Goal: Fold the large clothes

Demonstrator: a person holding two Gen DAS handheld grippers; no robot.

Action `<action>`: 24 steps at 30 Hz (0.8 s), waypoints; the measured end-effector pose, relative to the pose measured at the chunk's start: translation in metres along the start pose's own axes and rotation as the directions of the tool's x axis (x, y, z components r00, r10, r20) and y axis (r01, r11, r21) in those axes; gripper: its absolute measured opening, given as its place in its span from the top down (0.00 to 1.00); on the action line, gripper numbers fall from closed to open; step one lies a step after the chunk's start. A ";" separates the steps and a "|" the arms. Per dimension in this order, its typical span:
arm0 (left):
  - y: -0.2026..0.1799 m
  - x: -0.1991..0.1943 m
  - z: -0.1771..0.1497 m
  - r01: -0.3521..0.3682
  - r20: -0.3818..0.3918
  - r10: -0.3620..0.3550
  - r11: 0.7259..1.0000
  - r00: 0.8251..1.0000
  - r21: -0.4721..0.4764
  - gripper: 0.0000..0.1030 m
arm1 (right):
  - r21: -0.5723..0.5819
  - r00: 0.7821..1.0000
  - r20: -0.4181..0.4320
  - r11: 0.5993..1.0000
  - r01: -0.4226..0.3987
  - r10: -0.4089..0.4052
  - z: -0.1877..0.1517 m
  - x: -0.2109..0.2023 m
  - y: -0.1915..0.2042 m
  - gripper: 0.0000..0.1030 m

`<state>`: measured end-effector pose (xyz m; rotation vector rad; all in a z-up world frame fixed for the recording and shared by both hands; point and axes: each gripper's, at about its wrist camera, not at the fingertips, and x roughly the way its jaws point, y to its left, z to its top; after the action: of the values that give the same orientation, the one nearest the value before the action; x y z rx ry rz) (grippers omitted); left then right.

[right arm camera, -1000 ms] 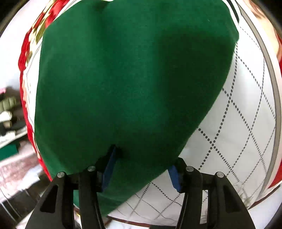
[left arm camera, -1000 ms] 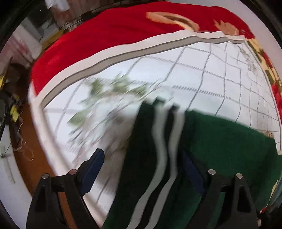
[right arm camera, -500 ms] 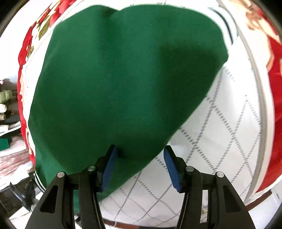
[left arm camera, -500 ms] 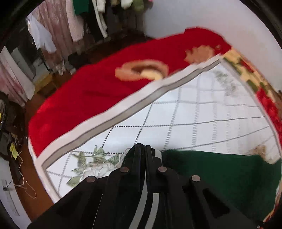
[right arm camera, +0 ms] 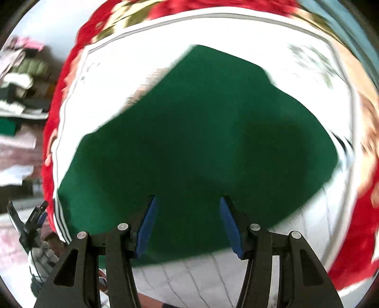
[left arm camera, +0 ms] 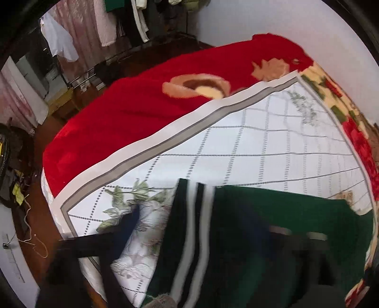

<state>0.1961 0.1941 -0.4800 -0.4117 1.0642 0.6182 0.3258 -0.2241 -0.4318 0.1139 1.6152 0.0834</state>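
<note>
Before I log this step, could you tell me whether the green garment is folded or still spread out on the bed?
Folded, it seems: the green garment lies flat on the white quilt as a compact block; its striped band sits at one edge. No sleeves show.

One green garment (right arm camera: 189,142), two blankets (left arm camera: 132,118), two grippers (right arm camera: 187,222).

Garment (left arm camera: 284,237) lies flat on quilt (left arm camera: 260,147); quilt spread over blanket (left arm camera: 132,118) on bed. Clothes rack (left arm camera: 132,21) stands beyond bed's far side.
</note>
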 end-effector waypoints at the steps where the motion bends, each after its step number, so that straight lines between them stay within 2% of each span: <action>1: -0.006 -0.002 0.000 0.004 0.010 -0.004 1.000 1.000 0.009 0.07 | -0.029 1.000 -0.009 0.999 -0.017 0.017 0.014 0.008 0.014 0.45; 2: -0.013 0.001 0.001 -0.001 0.010 0.001 1.000 1.000 0.023 0.07 | -0.067 0.999 -0.026 0.997 -0.038 0.036 0.027 0.018 0.026 0.45; 5: -0.031 0.014 -0.004 -0.021 -0.020 0.022 0.998 1.000 0.061 0.07 | -0.165 0.998 -0.063 0.986 0.020 -0.030 0.058 0.053 0.057 0.45; 6: -0.035 0.018 -0.006 -0.018 -0.030 0.020 0.998 0.999 0.061 0.07 | -0.169 0.996 -0.070 0.985 0.033 -0.046 0.064 0.064 0.059 0.45; 8: -0.041 0.021 -0.009 -0.024 -0.048 0.027 0.998 0.998 0.051 0.07 | -0.169 0.989 -0.063 0.978 0.123 -0.136 0.084 0.098 0.064 0.45; 10: -0.053 0.021 -0.014 -0.015 -0.066 0.018 0.999 0.998 0.042 0.07 | -0.135 0.983 -0.065 0.977 0.162 -0.172 0.098 0.117 0.066 0.42; 13: -0.078 0.016 -0.023 0.017 -0.098 -0.011 0.998 0.995 0.053 0.07 | -0.108 0.969 -0.114 0.973 0.206 -0.218 0.108 0.114 0.078 0.42; 15: -0.104 0.012 -0.027 0.075 -0.124 -0.066 0.995 0.990 0.065 0.07 | -0.083 0.979 -0.141 0.987 0.136 -0.147 0.113 0.096 0.079 0.42; 16: -0.114 0.011 -0.028 0.095 -0.133 -0.085 0.993 0.987 0.069 0.07 | -0.074 0.987 -0.123 0.993 0.096 -0.105 0.117 0.082 0.080 0.44; 17: -0.131 0.011 -0.028 0.123 -0.146 -0.110 0.989 0.983 0.080 0.07 | -0.077 0.990 -0.091 0.992 0.101 -0.108 0.119 0.067 0.075 0.44; 18: -0.143 0.012 -0.029 0.139 -0.154 -0.123 0.986 0.980 0.094 0.07 | -0.083 0.988 -0.056 0.986 0.142 -0.147 0.122 0.055 0.069 0.47; 19: -0.156 0.016 -0.030 0.148 -0.159 -0.129 0.983 0.979 0.112 0.07 | -0.082 0.982 -0.038 0.980 0.182 -0.185 0.125 0.050 0.061 0.65; 20: -0.172 0.023 -0.031 0.144 -0.154 -0.122 0.980 0.981 0.140 0.07 | -0.055 0.972 -0.048 0.972 0.229 -0.232 0.131 0.054 0.045 0.76; 22: -0.193 0.041 -0.033 0.127 -0.160 -0.098 0.975 0.982 0.183 0.07 | 0.024 0.964 -0.138 0.973 0.231 -0.226 0.142 0.088 0.009 0.99; 24: -0.206 0.059 -0.036 0.117 -0.178 -0.079 0.970 0.981 0.212 0.07 | 0.084 0.971 -0.179 0.981 0.176 -0.159 0.149 0.115 -0.014 1.00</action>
<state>0.3251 0.0321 -0.5447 -0.3239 1.2526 0.3754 0.4688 -0.2256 -0.5549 0.0468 1.7952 -0.1214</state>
